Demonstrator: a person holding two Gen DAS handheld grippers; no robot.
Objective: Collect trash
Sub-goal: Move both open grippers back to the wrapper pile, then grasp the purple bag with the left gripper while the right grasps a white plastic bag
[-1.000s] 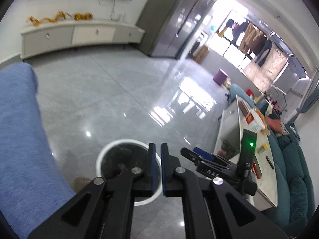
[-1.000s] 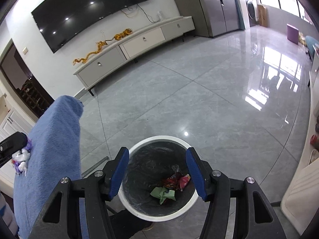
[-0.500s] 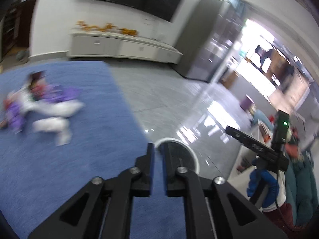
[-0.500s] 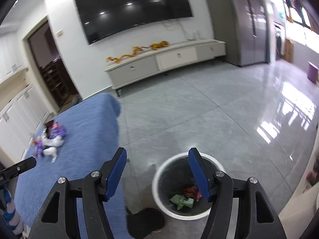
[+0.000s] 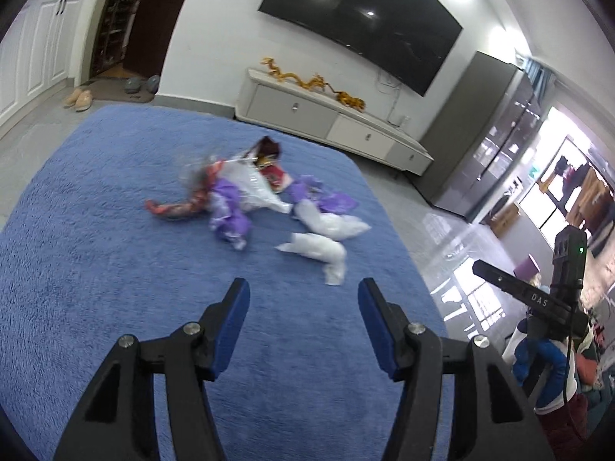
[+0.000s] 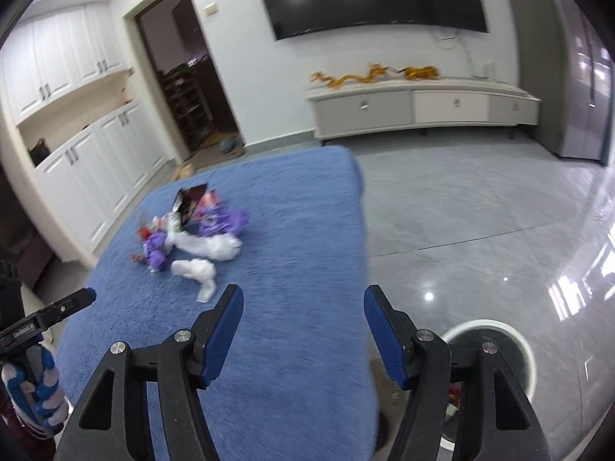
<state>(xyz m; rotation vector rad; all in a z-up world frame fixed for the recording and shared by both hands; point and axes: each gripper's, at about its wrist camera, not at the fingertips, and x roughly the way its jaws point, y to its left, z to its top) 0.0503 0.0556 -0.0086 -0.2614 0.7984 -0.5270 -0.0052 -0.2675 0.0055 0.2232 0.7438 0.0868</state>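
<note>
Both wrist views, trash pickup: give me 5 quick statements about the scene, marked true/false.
1. The left gripper is open with nothing between its fingers. True.
2. The right gripper is carrying a white bag. False: it is open and empty.
3. The trash pile lies on the blue rug. True.
4. The bin stands on the rug. False: it stands on the grey tiled floor, beside the rug's edge.
5. The trash is all white. False: there are purple and red pieces too.
</note>
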